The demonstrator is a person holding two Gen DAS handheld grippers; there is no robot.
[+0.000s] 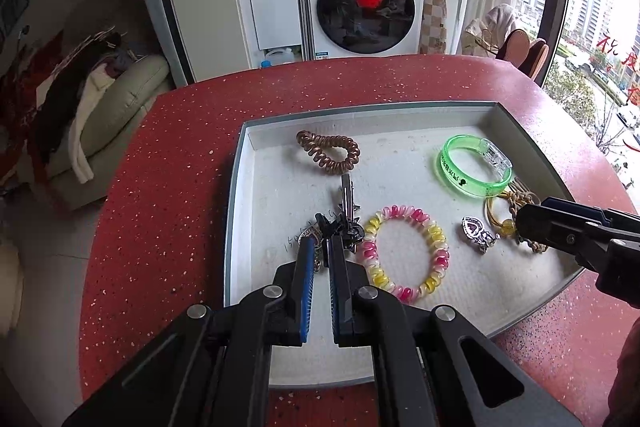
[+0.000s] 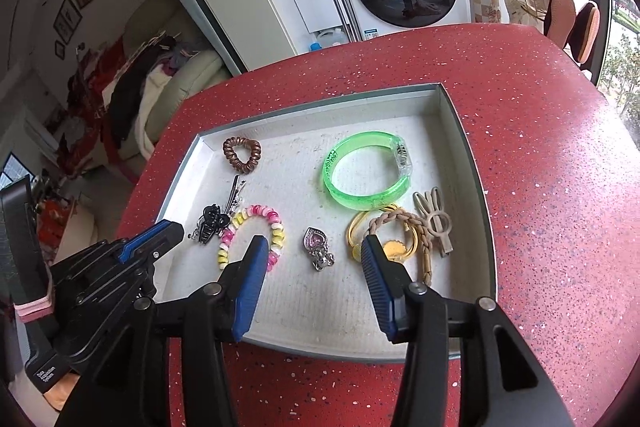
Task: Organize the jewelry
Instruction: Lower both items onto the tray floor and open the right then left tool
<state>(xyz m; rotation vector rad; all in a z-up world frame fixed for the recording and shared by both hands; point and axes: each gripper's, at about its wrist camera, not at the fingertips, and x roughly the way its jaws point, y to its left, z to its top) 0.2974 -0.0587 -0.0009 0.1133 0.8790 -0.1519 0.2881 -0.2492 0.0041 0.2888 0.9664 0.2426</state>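
Note:
A shallow white-lined tray (image 1: 240,187) (image 2: 472,163) on the red table holds the jewelry. My left gripper (image 1: 321,243) (image 2: 176,228) is shut with nothing in it, its tips just short of a black claw clip (image 1: 340,227) (image 2: 210,225) and a silver hair clip (image 1: 346,189) (image 2: 236,193). Beside them lies a pink-and-yellow spiral bracelet (image 1: 434,239) (image 2: 276,223). My right gripper (image 2: 313,243) (image 1: 524,223) stands open above the tray. A heart pendant (image 2: 318,251) (image 1: 478,231) lies below the gap, untouched. A yellow cord with a bead (image 2: 394,251) (image 1: 505,225) sits by its right finger.
A brown spiral hair tie (image 1: 332,151) (image 2: 242,155) lies at the tray's far left, a green bangle (image 1: 472,167) (image 2: 366,173) at the far right. A braided beige tie (image 2: 424,247) and a beige clip (image 2: 434,217) lie near the right wall. Red table (image 1: 168,187) surrounds the tray.

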